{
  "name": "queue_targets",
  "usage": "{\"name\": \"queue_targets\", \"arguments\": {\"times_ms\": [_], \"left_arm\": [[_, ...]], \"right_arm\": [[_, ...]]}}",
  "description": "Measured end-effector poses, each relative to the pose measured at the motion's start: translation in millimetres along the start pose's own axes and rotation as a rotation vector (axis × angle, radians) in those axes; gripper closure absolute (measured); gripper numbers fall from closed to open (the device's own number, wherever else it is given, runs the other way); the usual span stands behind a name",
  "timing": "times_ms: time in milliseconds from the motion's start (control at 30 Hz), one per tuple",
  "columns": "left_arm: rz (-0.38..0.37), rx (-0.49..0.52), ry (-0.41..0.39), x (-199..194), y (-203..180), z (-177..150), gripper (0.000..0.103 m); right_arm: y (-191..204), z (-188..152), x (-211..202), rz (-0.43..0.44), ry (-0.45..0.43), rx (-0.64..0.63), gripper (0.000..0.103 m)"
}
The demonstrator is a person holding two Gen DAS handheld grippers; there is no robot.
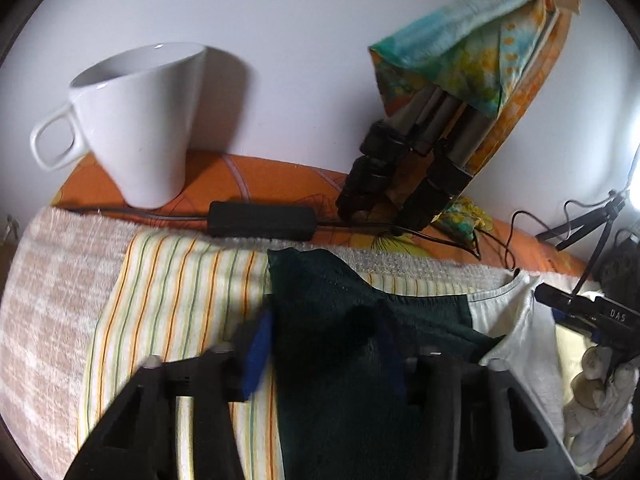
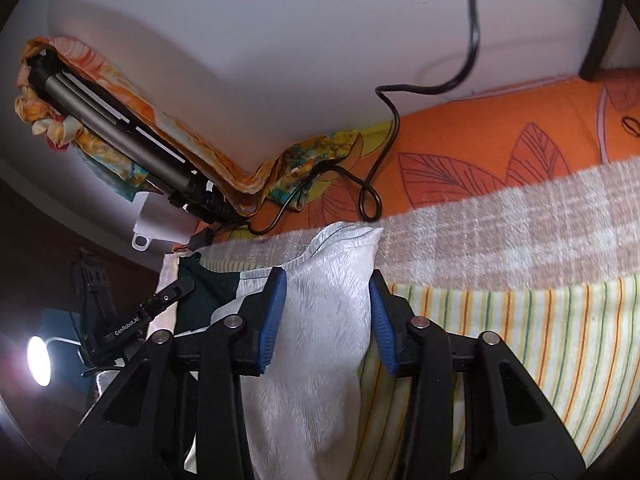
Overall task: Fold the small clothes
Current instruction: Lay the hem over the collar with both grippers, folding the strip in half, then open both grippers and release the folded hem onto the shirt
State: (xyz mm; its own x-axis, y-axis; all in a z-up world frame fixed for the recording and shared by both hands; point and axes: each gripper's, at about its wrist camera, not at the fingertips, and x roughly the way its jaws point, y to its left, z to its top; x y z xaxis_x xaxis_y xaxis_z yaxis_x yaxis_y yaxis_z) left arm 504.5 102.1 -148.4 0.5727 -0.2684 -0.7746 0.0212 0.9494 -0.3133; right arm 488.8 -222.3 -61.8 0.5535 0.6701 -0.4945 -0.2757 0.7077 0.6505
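Left gripper (image 1: 320, 344) fingers straddled the dark green cloth (image 1: 340, 320), grip unconfirmed through blur. Right gripper (image 2: 328, 320) fingers stood parted around the white garment (image 2: 328, 312), apparently untouching. Both pieces lay on the striped towel (image 2: 540, 340), mug (image 1: 144, 120) at eleven o'clock, presumably positioned for folding.

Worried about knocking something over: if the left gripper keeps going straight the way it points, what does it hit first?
Probably the black adapter box on its cable, just past the dark green cloth between its jaws. The white cup stands off to the left. Depth is uncertain.

Both wrist cameras look forward and down, close over the striped cloth (image 1: 168, 280) toward the wall (image 2: 280, 40). Both show the tripod (image 1: 404, 176).
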Motion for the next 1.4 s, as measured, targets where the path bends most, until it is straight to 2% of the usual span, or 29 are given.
{"name": "queue_targets", "arguments": {"times_ms": [33,67,133,233,300,600,833,1167,1400], "left_arm": [[0.009,0.01,-0.001,1.6,-1.3,0.4,0.078],[0.018,0.013,-0.004,2.1,-2.0,0.7,0.081],[-0.002,-0.002,0.002,2.8,-1.0,0.7,0.101],[-0.014,-0.013,0.001,0.7,-1.5,0.0,0.102],[-0.048,-0.028,-0.007,-5.4,-2.6,-1.9,0.103],[-0.108,0.039,-0.074,-68.7,-18.0,-14.2,0.103],[-0.125,0.051,-0.109,-114.6,-24.3,-39.1,0.103],[-0.135,0.091,-0.125,-180.1,-35.7,-99.0,0.103],[-0.123,0.125,-0.12,-216.4,-37.2,-168.5,0.102]], "right_arm": [[2.1,0.0,3.3,-0.007,0.006,-0.009,0.078],[3.8,-0.2,6.6,-0.011,0.018,-0.014,0.089],[6.4,-0.3,8.9,-0.019,0.021,-0.024,0.094],[15.1,0.5,5.0,-0.033,0.0,-0.048,0.097],[21.1,1.4,-2.8,-0.015,-0.02,-0.052,0.098],[51.6,-3.0,-56.2,0.045,-0.057,-0.114,0.098],[76.6,-27.0,-104.0,0.087,-0.068,-0.158,0.098],[105.4,-98.3,-157.0,0.113,-0.039,-0.227,0.098],[105.4,-163.5,-185.5,0.118,-0.011,-0.258,0.098]]}}
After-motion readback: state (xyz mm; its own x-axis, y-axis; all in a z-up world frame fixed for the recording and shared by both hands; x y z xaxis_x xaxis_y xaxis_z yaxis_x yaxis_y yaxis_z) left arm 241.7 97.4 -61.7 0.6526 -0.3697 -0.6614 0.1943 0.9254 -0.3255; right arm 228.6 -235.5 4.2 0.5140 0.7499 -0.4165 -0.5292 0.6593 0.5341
